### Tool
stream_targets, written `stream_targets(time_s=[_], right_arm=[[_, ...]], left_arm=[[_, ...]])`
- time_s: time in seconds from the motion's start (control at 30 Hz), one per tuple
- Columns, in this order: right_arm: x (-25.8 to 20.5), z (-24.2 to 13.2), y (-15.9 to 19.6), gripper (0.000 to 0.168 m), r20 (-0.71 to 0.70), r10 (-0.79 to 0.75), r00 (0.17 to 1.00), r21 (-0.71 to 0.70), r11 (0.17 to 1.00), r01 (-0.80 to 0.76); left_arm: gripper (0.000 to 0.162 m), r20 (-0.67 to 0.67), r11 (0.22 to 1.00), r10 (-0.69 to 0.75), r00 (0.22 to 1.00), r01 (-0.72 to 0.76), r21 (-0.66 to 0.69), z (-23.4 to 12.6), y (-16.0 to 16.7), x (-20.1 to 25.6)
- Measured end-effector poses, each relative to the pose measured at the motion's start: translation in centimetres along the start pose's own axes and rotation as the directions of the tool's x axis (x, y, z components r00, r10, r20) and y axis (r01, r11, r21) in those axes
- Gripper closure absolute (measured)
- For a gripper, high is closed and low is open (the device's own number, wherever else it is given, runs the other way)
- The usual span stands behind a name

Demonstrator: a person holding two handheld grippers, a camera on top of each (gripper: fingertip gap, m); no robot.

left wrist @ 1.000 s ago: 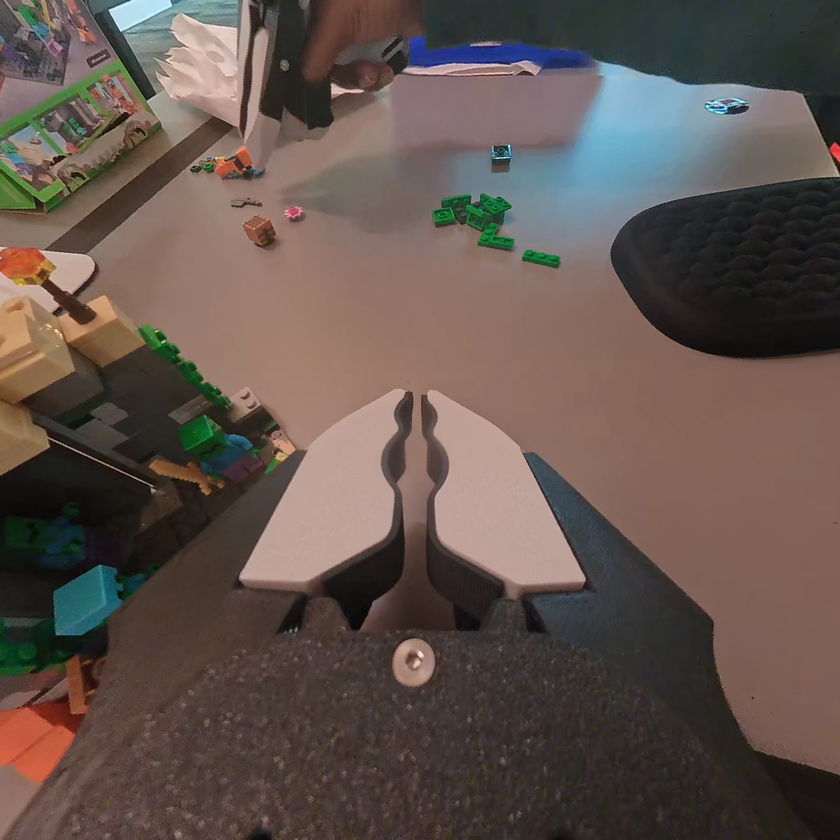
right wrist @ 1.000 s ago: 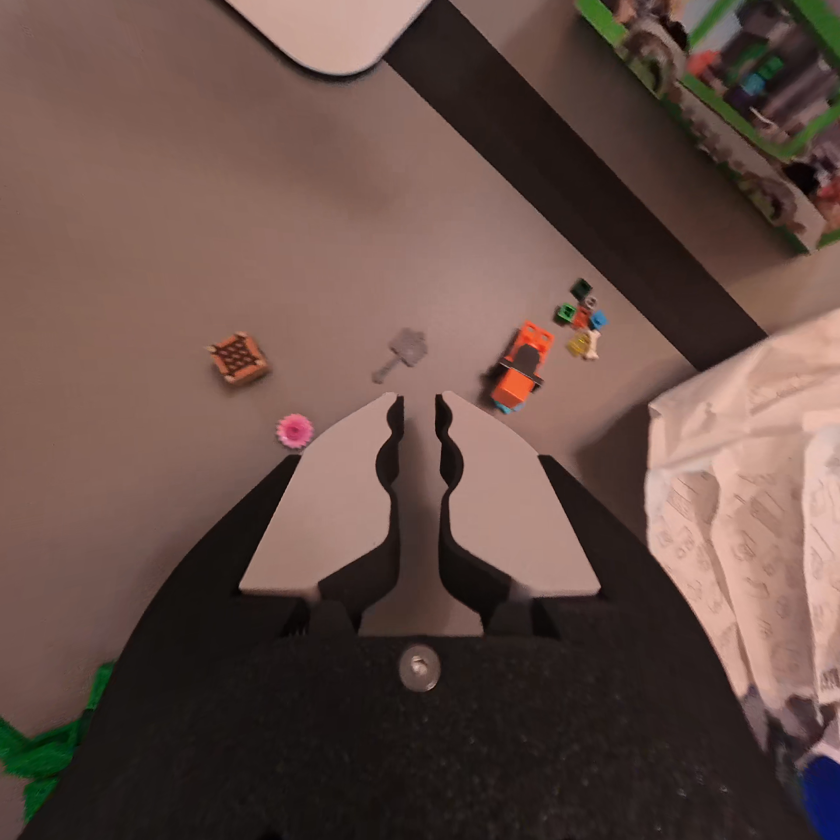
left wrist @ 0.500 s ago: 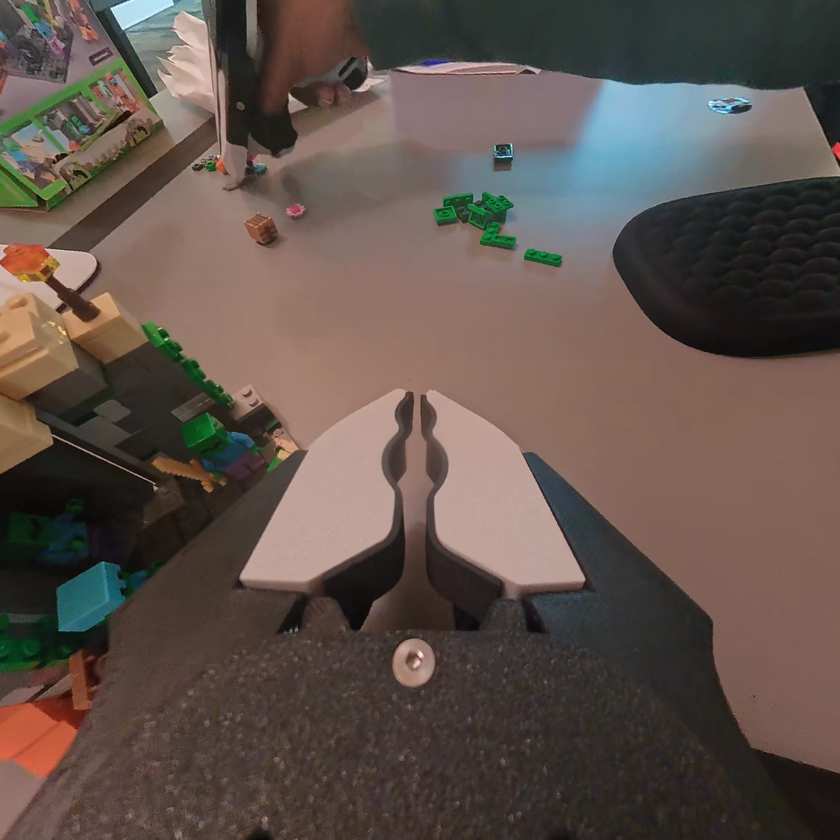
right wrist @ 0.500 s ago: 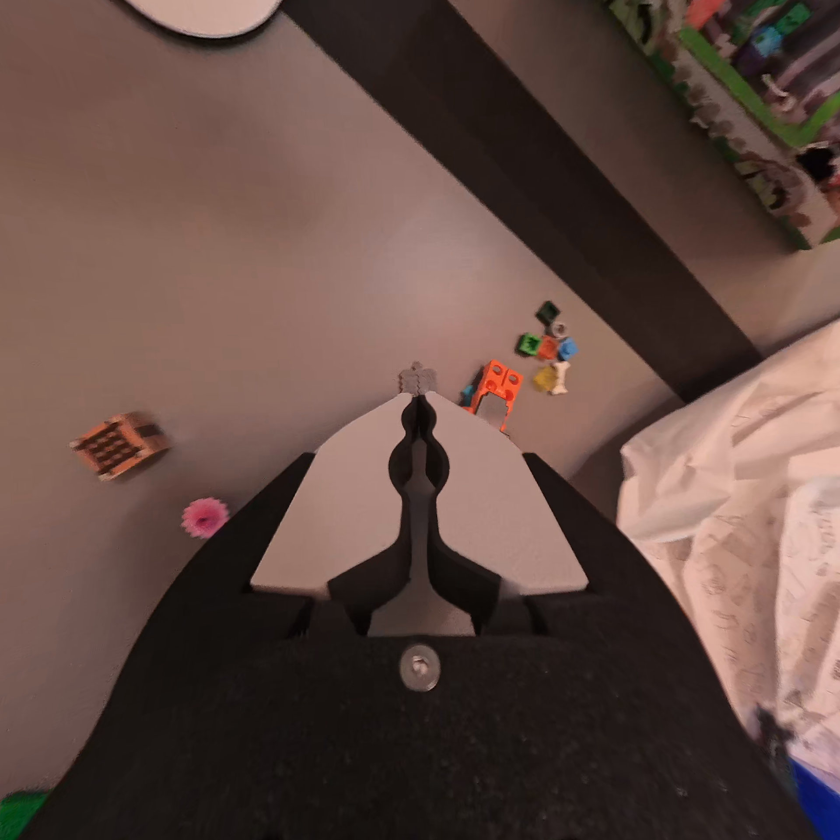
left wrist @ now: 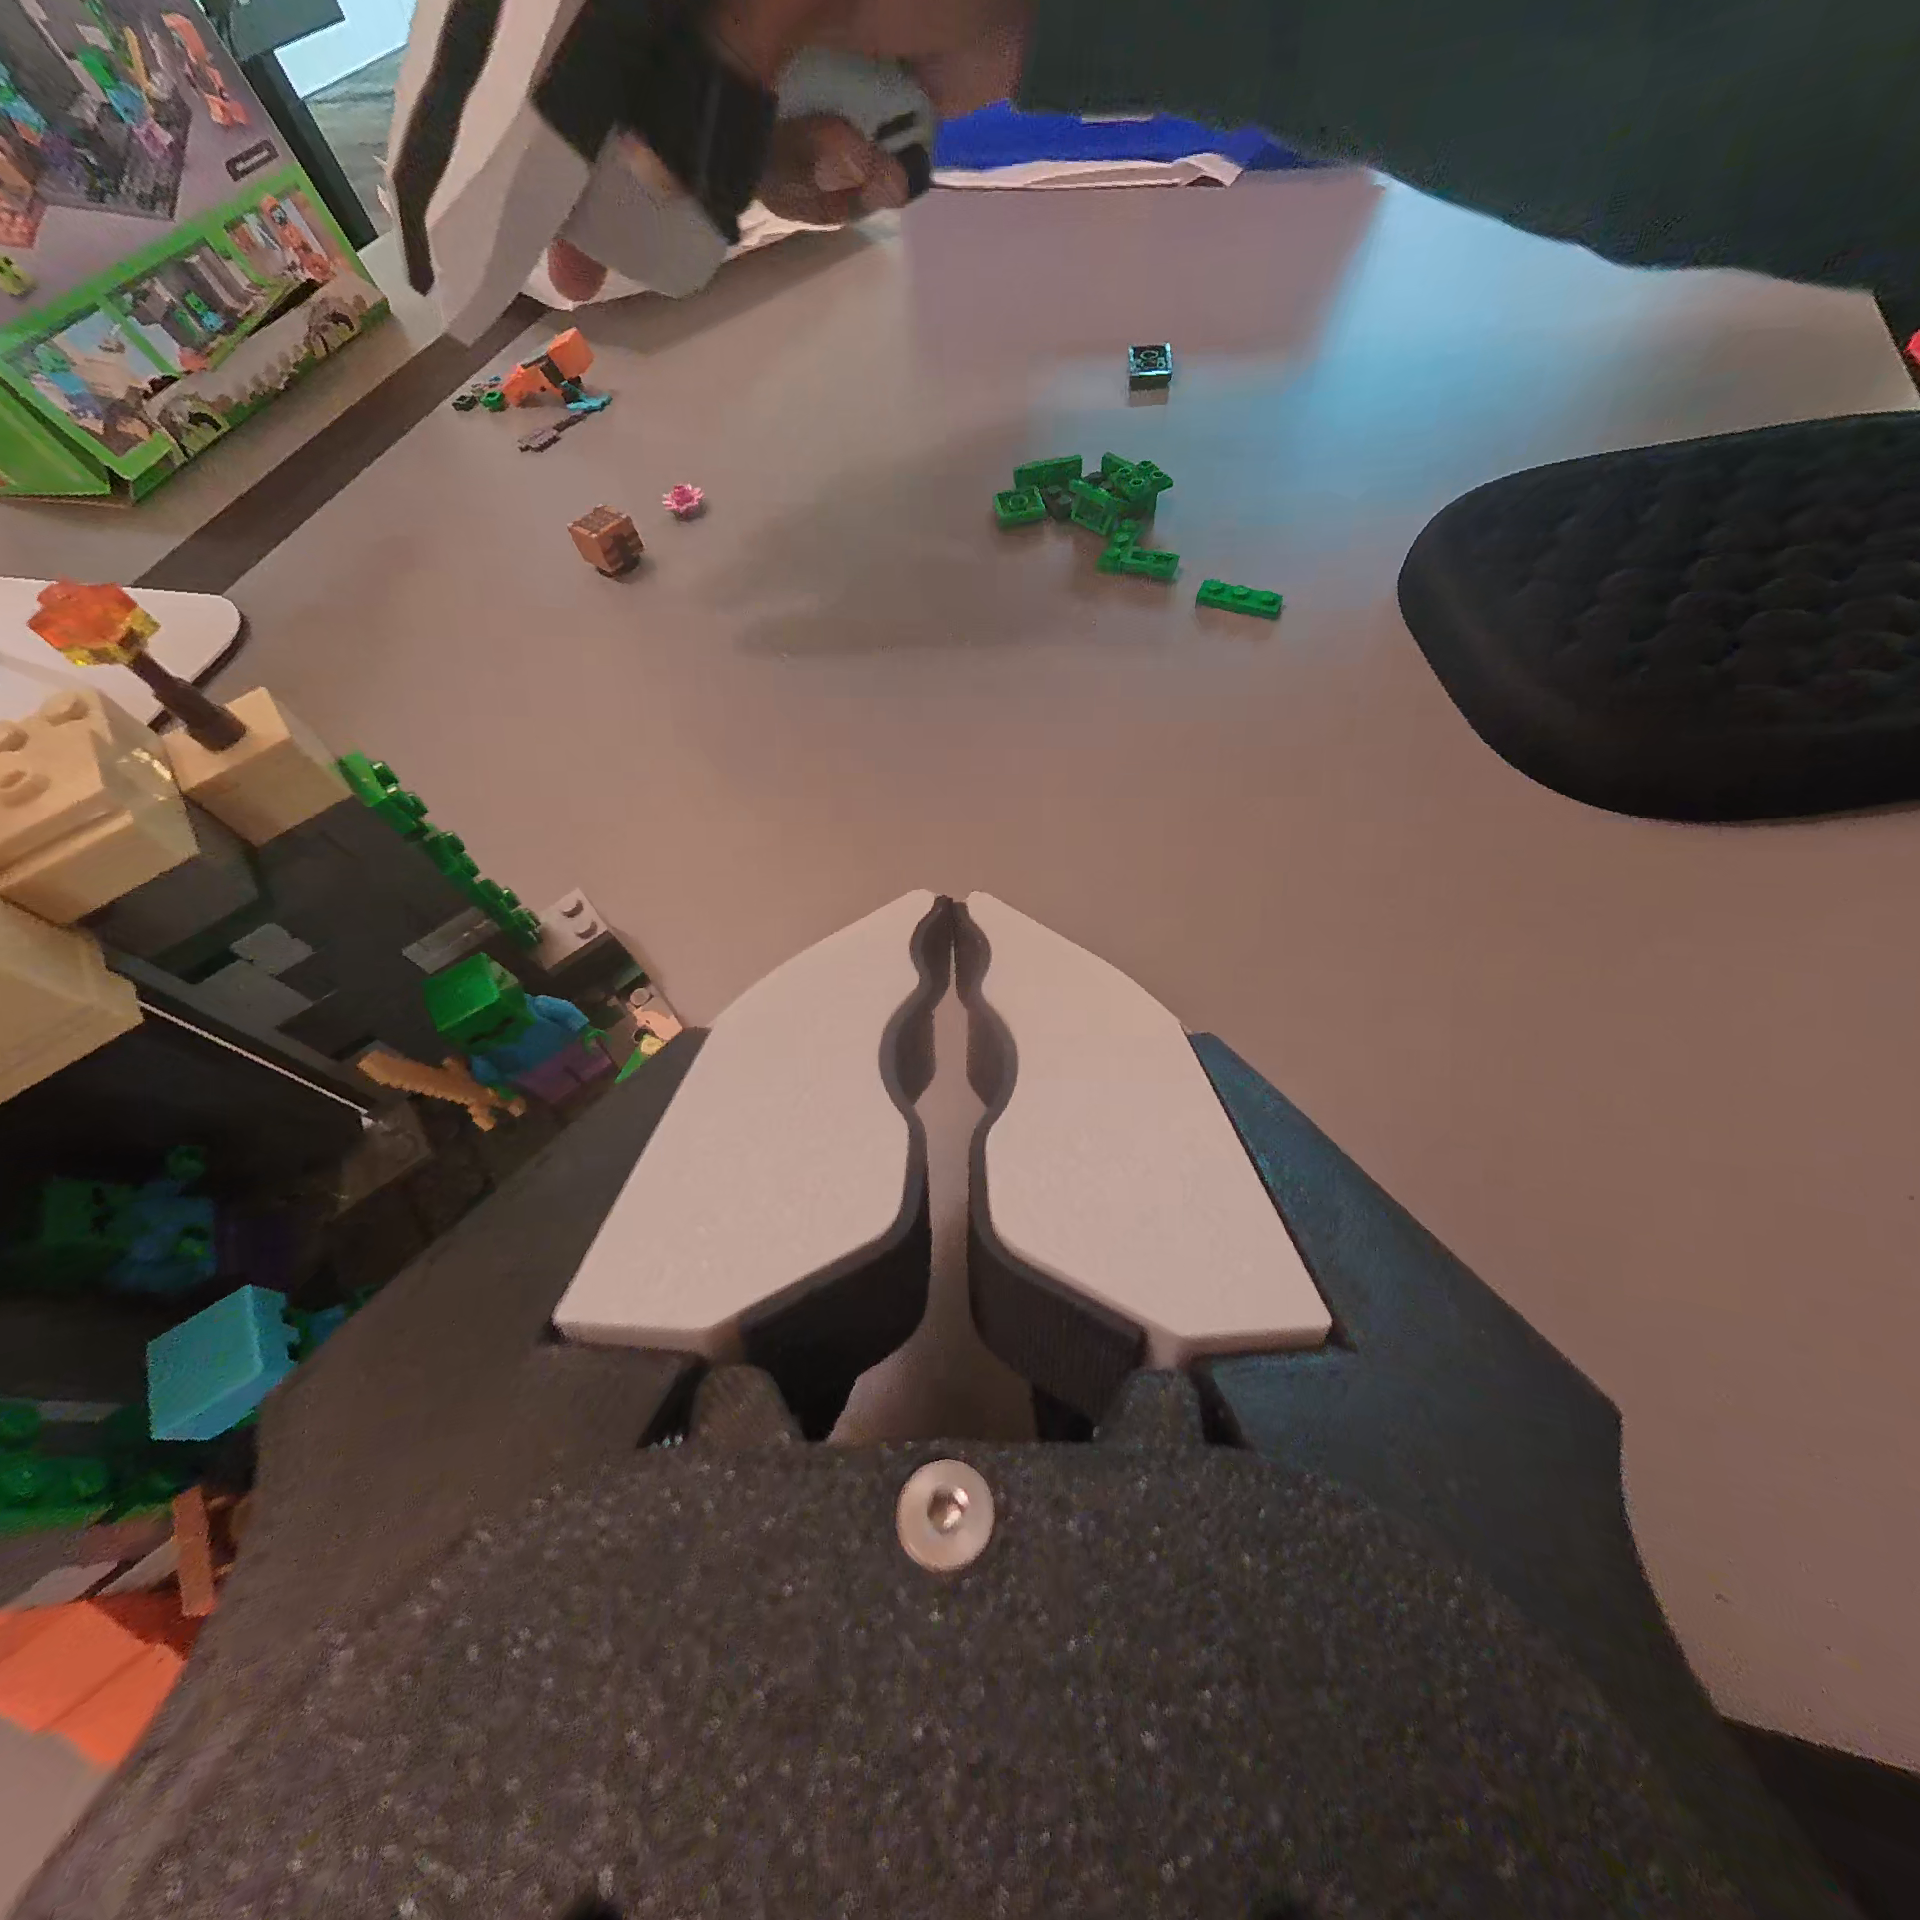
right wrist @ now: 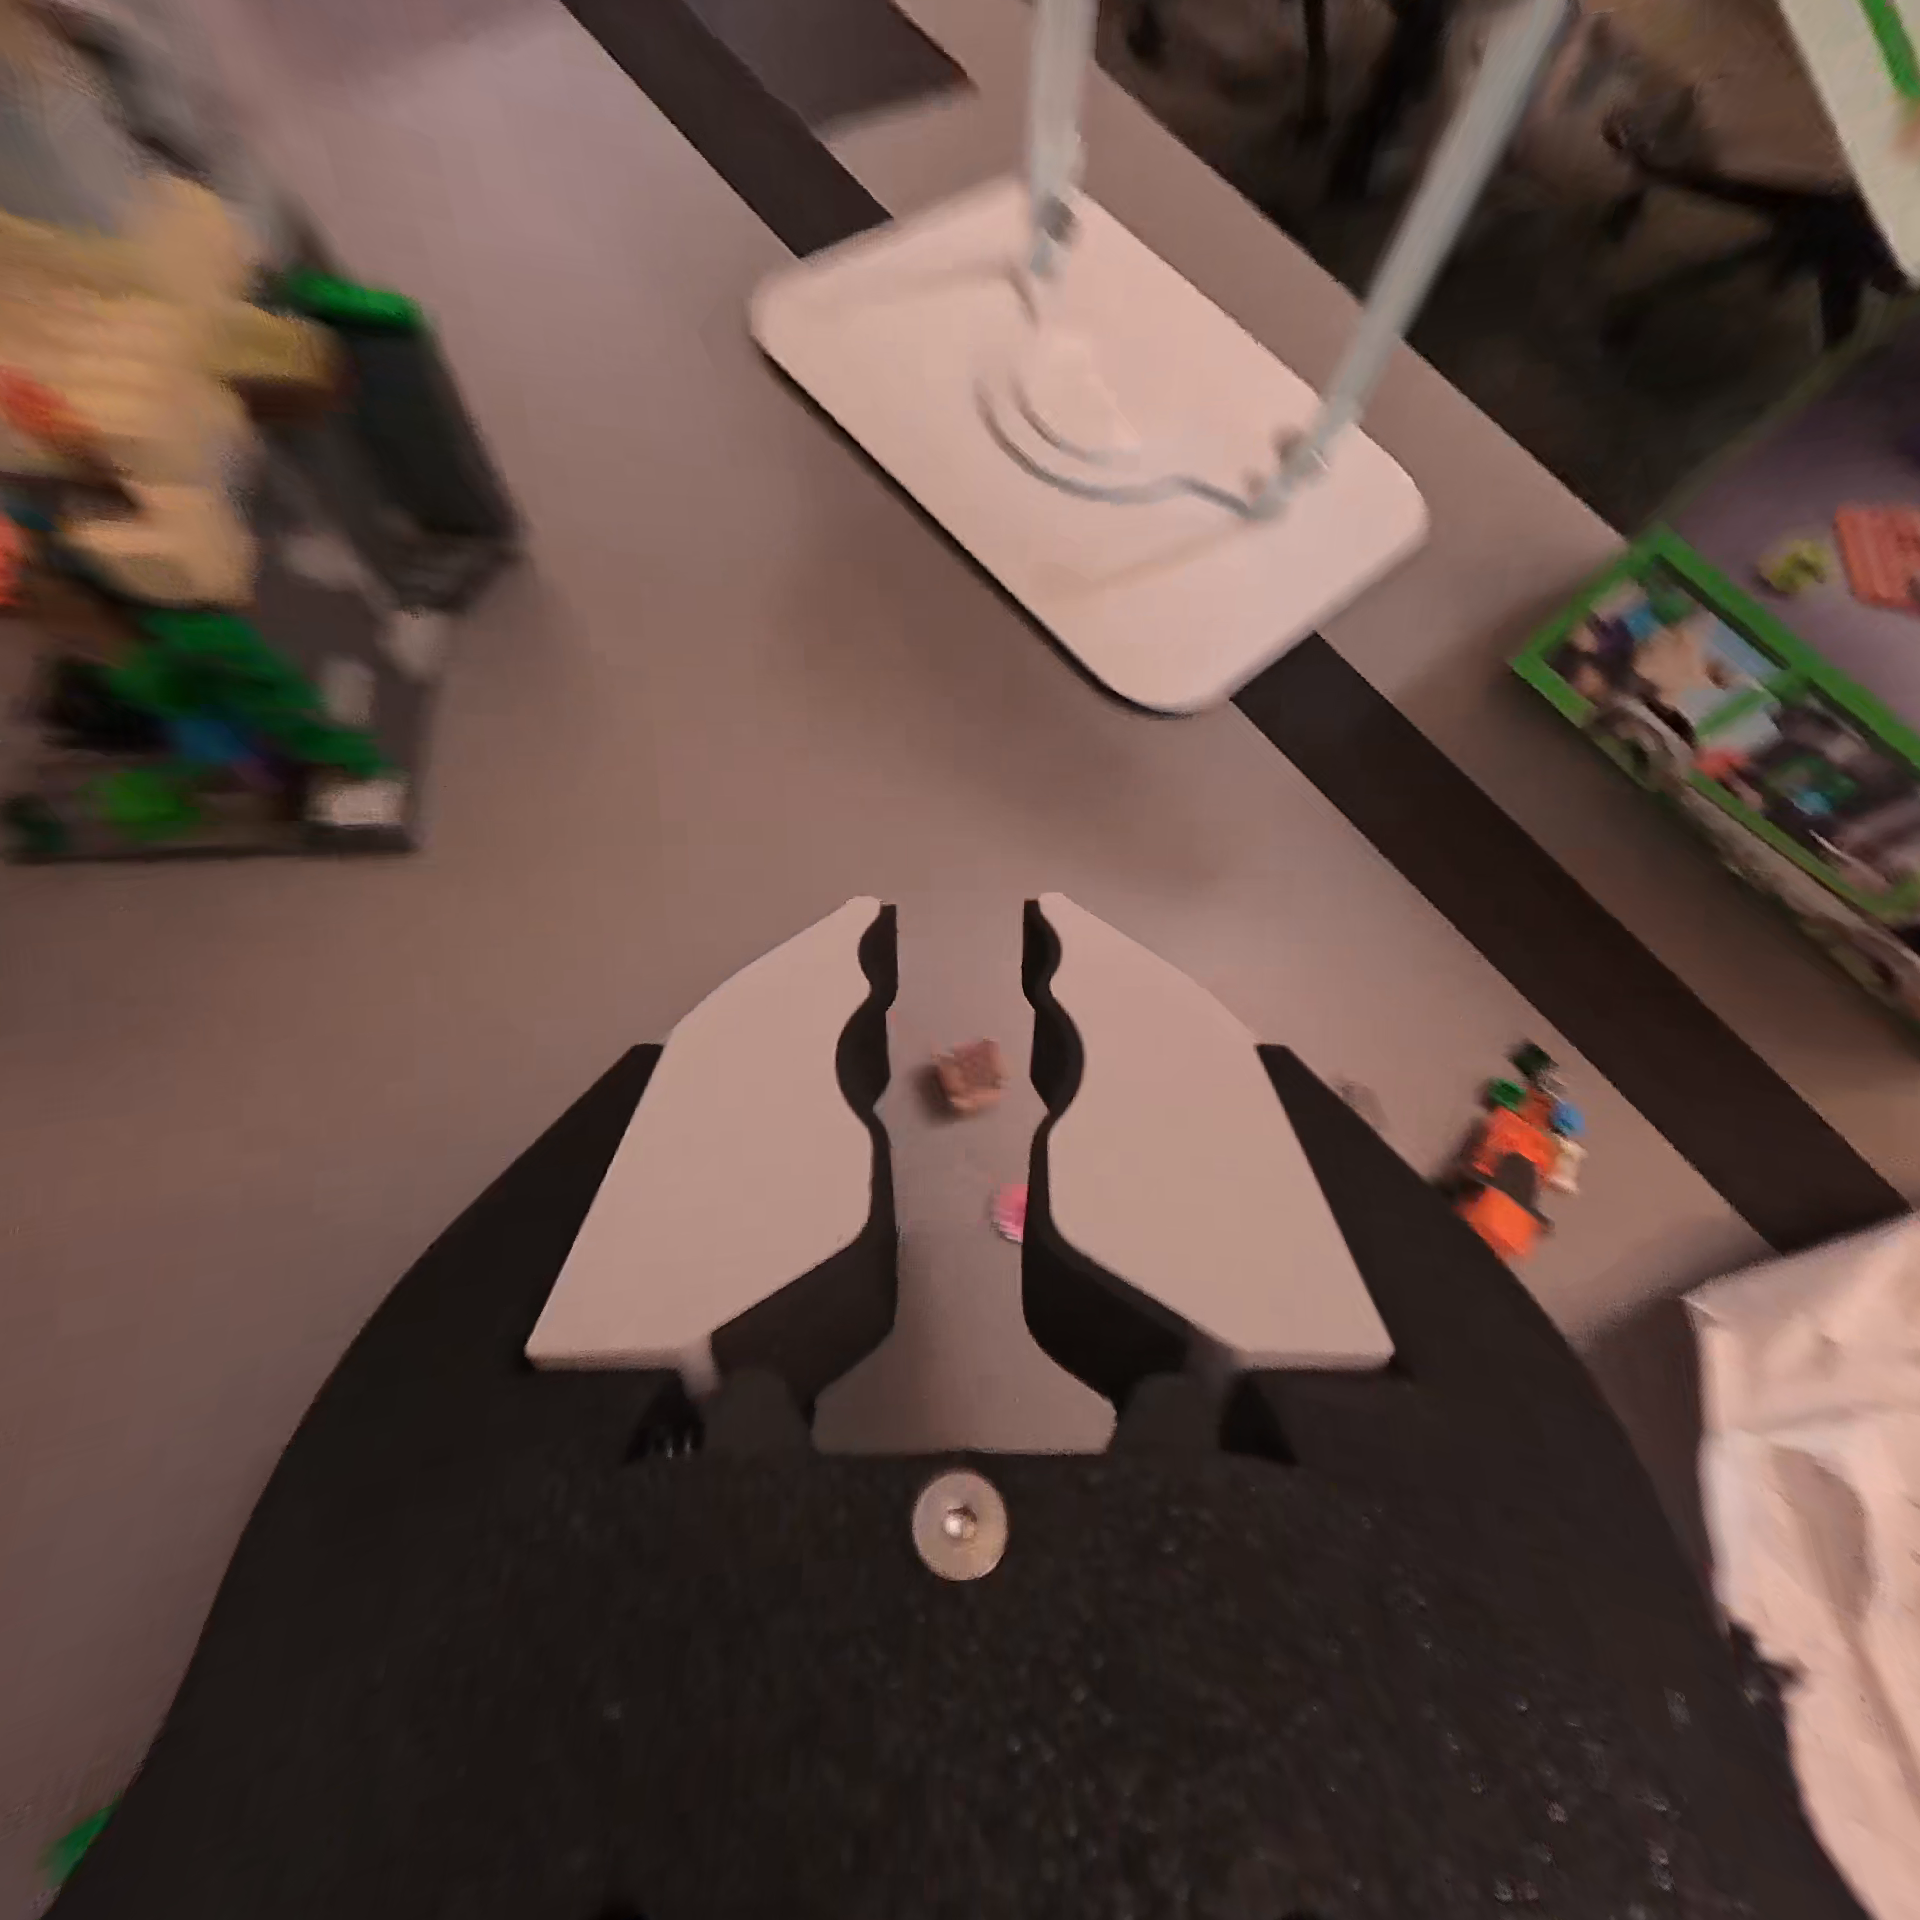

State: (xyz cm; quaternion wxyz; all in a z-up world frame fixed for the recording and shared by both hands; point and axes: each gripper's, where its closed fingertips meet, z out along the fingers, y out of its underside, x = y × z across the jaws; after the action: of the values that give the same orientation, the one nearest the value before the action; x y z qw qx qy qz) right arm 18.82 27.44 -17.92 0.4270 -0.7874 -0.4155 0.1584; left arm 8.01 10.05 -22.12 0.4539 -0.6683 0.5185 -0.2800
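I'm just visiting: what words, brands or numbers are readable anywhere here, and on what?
Green-bordered cardboard toy box: small print, too small to read.
Crumpled white paper: any print is blurred, unreadable.
Left claw and right claw: no writing on either.
Nothing here can be read.

We see a smooth grey tabletop (left wrist: 935, 727) meeting a second grey surface (left wrist: 62, 530) across a dark seam (right wrist: 1455, 790). On it rest a white rounded-rectangle stand base (right wrist: 1091, 499) and a black quilted pad (left wrist: 1683, 613).
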Motion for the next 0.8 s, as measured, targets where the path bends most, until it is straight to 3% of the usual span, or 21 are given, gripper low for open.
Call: stream_targets(time_s=[0.17,0.3,0.63,0.8], right_arm=[[-7.1,-2.7,-4.7,0.14,0.094,0.098,0.991,0.314,0.941,-0.123],[-10.6,-3.3,-6.7,0.139,0.118,0.111,0.987,0.428,0.891,-0.151],[-13.3,3.5,-6.1,0.139,0.177,0.008,0.984,0.272,0.961,-0.056],[-13.4,4.9,-6.1,0.15,0.211,-0.004,0.977,0.242,0.969,-0.048]], left_arm=[[0.162,0.069,0.998,-0.008,0.998,0.003,0.066,-0.9,-1.2,-1.1],[0.162,0.164,0.991,-0.023,0.986,0.001,0.135,-2.0,-2.2,-2.7],[0.162,0.444,0.967,-0.076,0.893,-0.042,0.25,-5.6,-3.7,-7.3],[0.153,0.51,0.967,-0.052,0.859,-0.084,0.241,-6.1,-3.7,-8.3]])
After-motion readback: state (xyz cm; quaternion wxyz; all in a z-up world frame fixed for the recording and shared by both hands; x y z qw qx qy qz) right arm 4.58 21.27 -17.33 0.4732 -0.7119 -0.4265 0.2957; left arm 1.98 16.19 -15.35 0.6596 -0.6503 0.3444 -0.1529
